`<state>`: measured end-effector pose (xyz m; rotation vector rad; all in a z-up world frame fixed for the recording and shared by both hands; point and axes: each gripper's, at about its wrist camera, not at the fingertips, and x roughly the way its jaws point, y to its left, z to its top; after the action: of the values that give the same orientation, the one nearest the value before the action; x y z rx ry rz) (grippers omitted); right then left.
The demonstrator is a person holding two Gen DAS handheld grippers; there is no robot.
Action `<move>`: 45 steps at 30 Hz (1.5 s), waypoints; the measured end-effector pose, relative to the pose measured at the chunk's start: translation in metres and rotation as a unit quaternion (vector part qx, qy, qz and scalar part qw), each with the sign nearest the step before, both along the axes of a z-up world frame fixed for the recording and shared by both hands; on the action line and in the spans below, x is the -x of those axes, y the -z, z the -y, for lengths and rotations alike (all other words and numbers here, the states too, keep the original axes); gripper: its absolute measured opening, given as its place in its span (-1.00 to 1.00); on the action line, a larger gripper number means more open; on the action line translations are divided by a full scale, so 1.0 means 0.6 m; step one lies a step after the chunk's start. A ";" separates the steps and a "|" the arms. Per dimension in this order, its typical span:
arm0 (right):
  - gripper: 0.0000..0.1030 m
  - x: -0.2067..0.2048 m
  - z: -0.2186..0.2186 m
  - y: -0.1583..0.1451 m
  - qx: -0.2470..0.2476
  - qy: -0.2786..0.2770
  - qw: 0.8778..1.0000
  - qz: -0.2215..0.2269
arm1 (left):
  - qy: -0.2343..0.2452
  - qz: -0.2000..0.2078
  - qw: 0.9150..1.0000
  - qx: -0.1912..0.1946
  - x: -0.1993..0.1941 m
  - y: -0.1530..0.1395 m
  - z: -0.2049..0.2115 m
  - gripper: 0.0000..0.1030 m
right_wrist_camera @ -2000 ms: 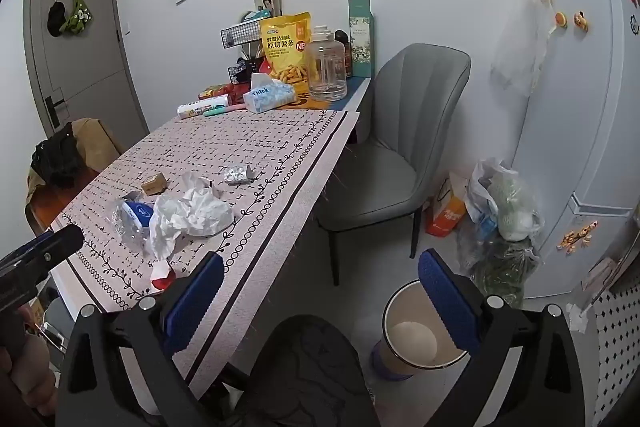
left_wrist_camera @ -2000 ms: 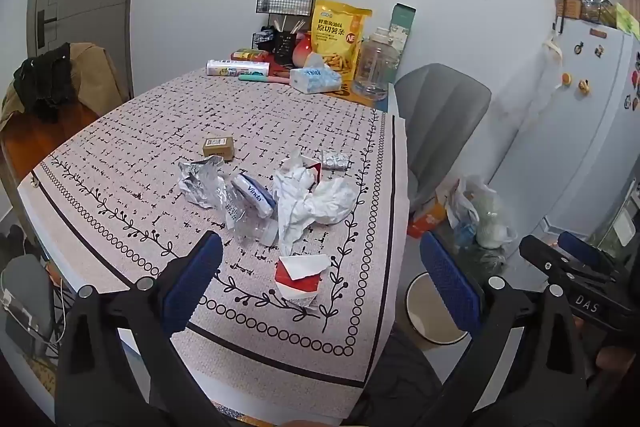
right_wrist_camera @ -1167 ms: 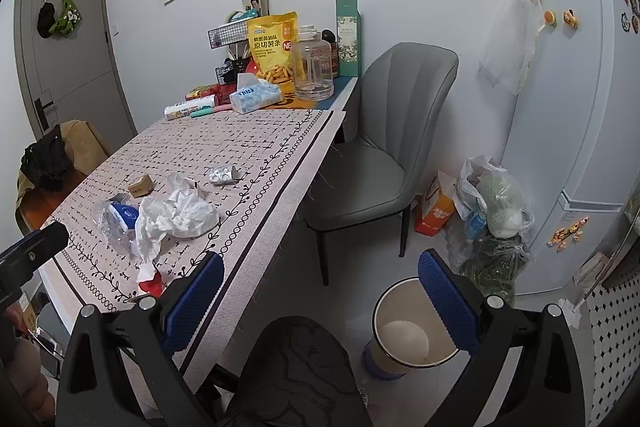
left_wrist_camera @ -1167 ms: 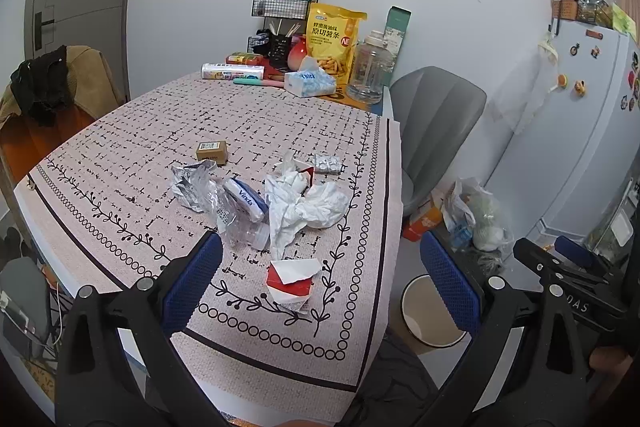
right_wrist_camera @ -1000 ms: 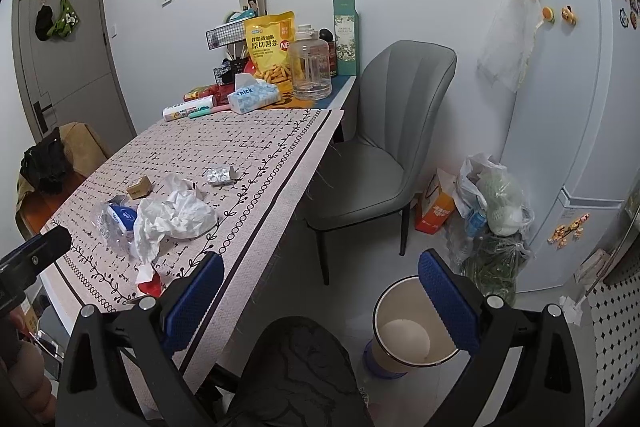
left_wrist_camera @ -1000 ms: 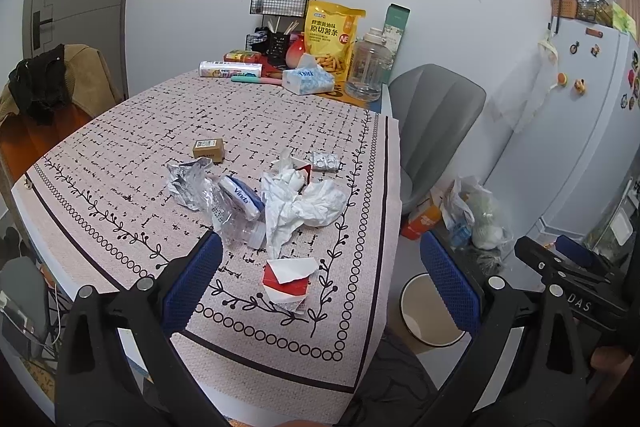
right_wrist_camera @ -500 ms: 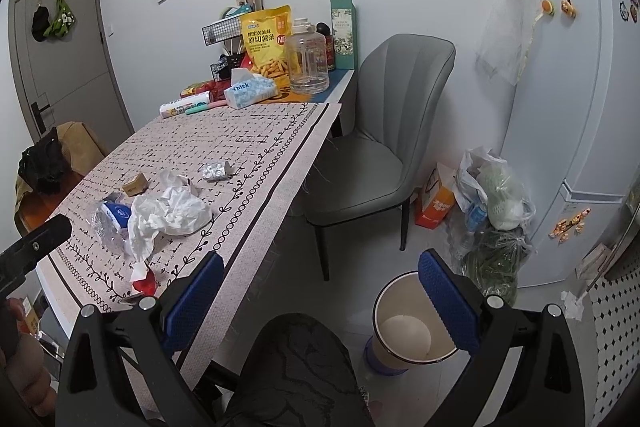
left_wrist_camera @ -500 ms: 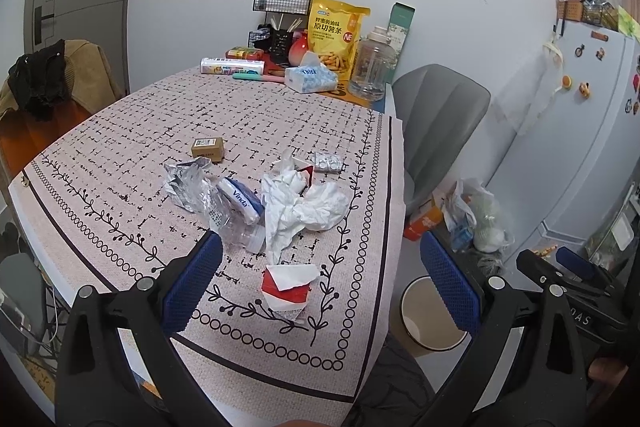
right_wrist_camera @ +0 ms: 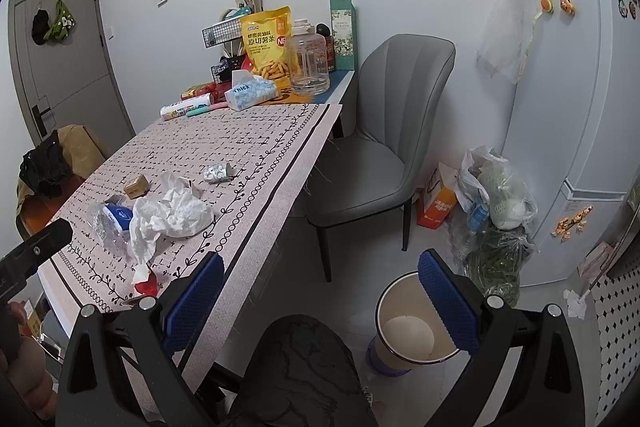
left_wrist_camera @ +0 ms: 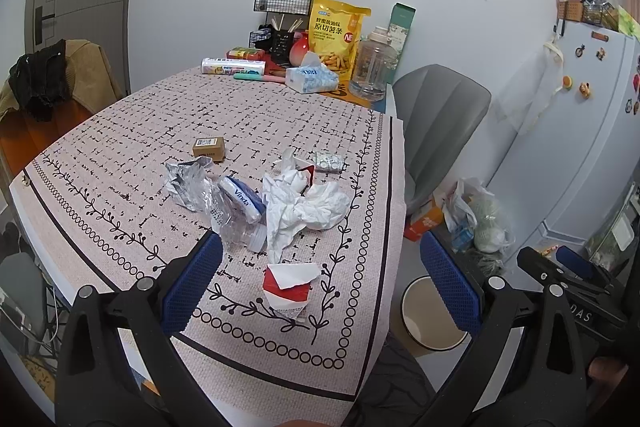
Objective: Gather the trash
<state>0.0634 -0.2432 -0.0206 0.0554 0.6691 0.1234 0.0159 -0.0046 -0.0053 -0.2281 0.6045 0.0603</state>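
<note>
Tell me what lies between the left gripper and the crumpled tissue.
In the left wrist view, a torn red carton lies between the left gripper and the tissue.

crumpled white paper (left_wrist_camera: pixel 304 207), foil wrapper (left_wrist_camera: pixel 186 179), crushed bottle (left_wrist_camera: pixel 236 213) and torn red carton (left_wrist_camera: pixel 290 289) lie clustered on the table.

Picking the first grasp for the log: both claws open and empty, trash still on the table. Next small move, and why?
Probably lower the left claw onto the torn red-and-white carton. It lies nearest that claw, apart from the tissue pile, near the table edge above the waste bin. Both claws are open, holding nothing.
</note>
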 end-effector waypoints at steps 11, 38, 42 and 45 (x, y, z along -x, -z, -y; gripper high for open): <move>0.85 0.001 -0.003 -0.005 -0.004 0.007 1.000 0.015 | -0.002 0.007 1.000 0.000 0.004 -0.002 -0.004 0.90; 0.85 -0.009 -0.036 -0.008 -0.023 -0.048 0.998 0.026 | -0.008 0.014 1.000 0.015 0.011 -0.002 -0.041 0.90; 0.85 -0.020 -0.066 0.002 -0.021 -0.081 0.996 0.013 | -0.020 0.010 0.999 0.025 0.013 0.008 -0.066 0.90; 0.85 -0.024 -0.089 0.009 -0.020 -0.103 0.994 0.006 | -0.029 0.004 0.999 0.031 0.014 0.020 -0.087 0.90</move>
<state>0.0778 -0.1897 -0.0262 0.0237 0.6593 0.3350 0.0076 0.0473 -0.0171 -0.3051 0.5921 0.0960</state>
